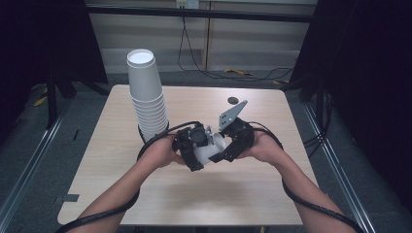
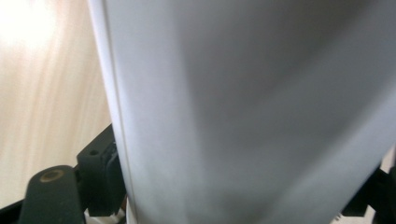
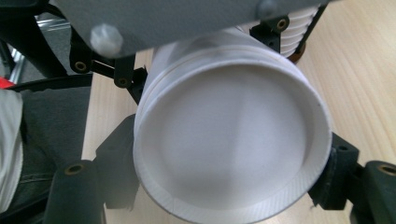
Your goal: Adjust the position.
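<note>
The white paper cup (image 1: 210,151) lies on its side between both grippers, above the near middle of the tabletop (image 1: 252,194). It looks light, thin and easily crushed. The left gripper (image 1: 194,150) clamps its wall; the right gripper (image 3: 224,186) has its jaws closed around the stiffer bottom end, the better place to hold.

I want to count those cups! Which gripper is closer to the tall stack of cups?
Left. The left gripper sits just right of the stack; the right gripper is farther right, across the cup both hold.
</note>
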A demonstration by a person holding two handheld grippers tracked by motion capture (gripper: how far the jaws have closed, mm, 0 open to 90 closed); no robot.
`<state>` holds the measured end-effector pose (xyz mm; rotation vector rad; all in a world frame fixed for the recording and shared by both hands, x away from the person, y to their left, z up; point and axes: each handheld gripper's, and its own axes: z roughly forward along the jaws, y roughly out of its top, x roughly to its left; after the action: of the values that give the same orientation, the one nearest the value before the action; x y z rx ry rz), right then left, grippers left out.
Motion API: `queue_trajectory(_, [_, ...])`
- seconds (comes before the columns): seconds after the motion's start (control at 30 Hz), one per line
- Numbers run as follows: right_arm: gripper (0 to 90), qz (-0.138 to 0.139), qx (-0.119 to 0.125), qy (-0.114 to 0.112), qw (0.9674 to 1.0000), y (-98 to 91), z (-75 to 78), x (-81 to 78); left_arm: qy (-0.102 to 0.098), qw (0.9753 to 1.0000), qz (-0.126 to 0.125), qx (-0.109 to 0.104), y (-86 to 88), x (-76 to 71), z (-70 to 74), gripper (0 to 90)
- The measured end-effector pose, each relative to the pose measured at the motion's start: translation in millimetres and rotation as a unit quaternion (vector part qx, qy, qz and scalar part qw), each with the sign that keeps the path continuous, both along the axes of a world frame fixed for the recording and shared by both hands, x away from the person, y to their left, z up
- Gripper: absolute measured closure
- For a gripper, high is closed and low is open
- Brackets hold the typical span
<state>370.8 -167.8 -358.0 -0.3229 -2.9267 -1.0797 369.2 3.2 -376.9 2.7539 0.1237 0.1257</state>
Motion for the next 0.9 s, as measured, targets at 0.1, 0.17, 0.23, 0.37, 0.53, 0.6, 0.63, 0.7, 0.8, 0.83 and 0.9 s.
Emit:
queue_trajectory(0.1, [26.2, -0.001, 0.001, -0.001, 1.0, -1.3, -0.7, -0.5, -0.003, 1.0, -0.003, -0.008, 1.1, 1.0, -1.2, 14.8])
queue_trajectory(0.17, [26.3, 0.003, 0.001, -0.006, 1.0, -2.2, -1.0, -0.9, -0.001, 0.9999, -0.002, -0.017, 2.0, 1.2, -2.2, 14.2])
queue_trajectory(0.23, [26.4, 0.002, 0.003, -0.003, 1.0, -3.3, -1.6, -0.5, 0.003, 0.9998, -0.004, -0.018, 2.5, 1.4, -2.1, 13.5])
queue_trajectory(0.37, [26.4, 0.0, 0.004, -0.004, 1.0, -3.4, -1.8, -1.3, 0.005, 0.9998, -0.006, -0.021, 4.6, 3.7, 0.2, 12.3])
queue_trajectory(0.53, [26.4, -0.005, 0.001, -0.005, 1.0, -7.3, -3.1, -1.6, 0.014, 0.9989, 0.009, -0.044, 9.9, 5.0, 2.3, 6.9])
queue_trajectory(0.6, [26.3, -0.006, 0.006, -0.001, 1.0, -9.2, -3.7, -1.4, 0.022, 0.998, 0.016, -0.057, 12.3, 5.8, 3.2, 5.7])
queue_trajectory(0.63, [26.3, -0.008, 0.009, 0.0, 0.9999, -10.0, -3.5, -1.8, 0.02, 0.9976, 0.019, -0.064, 13.5, 6.1, 3.8, 5.7])
queue_trajectory(0.7, [26.2, -0.011, 0.013, 0.002, 0.9998, -12.0, -3.6, -1.5, 0.027, 0.9962, 0.023, -0.079, 15.6, 6.5, 3.8, 5.8])
queue_trajectory(0.8, [26.1, -0.017, 0.021, 0.004, 0.9996, -15.5, -4.7, -0.5, 0.025, 0.9954, 0.022, -0.09, 18.1, 6.7, 3.5, 4.8])
queue_trajectory(0.83, [26.1, -0.017, 0.024, 0.006, 0.9995, -16.8, -5.0, -0.2, 0.027, 0.9951, 0.022, -0.093, 19.1, 7.1, 3.7, 4.8])
queue_trajectory(0.9, [26.1, -0.019, 0.027, 0.005, 0.9994, -19.1, -6.0, 0.0, 0.027, 0.994, 0.024, -0.104, 20.8, 7.2, 3.3, 4.8])
